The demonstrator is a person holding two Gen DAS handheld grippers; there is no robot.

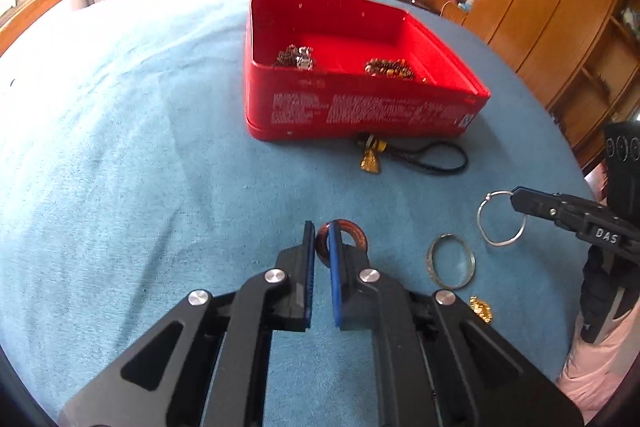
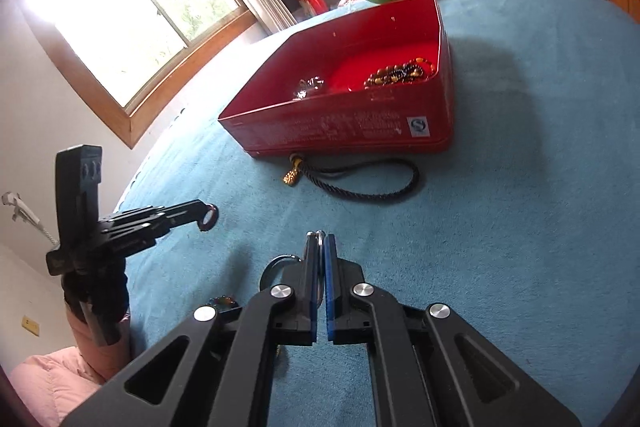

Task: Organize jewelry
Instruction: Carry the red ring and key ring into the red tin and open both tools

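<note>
Your left gripper [image 1: 321,227] is clamped on a reddish-brown ring [image 1: 359,231] at lower centre — your right gripper [image 1: 513,195] pinches a thin silver hoop [image 1: 500,218] at the right edge. Just below the hoop, a patterned bangle [image 1: 451,261] and a small gold piece [image 1: 481,309] lie on the blue bedspread [image 1: 140,167]. Higher up sits the red box [image 1: 360,111], beaded pieces inside — a black cord [image 1: 434,157] against its near wall.
</note>
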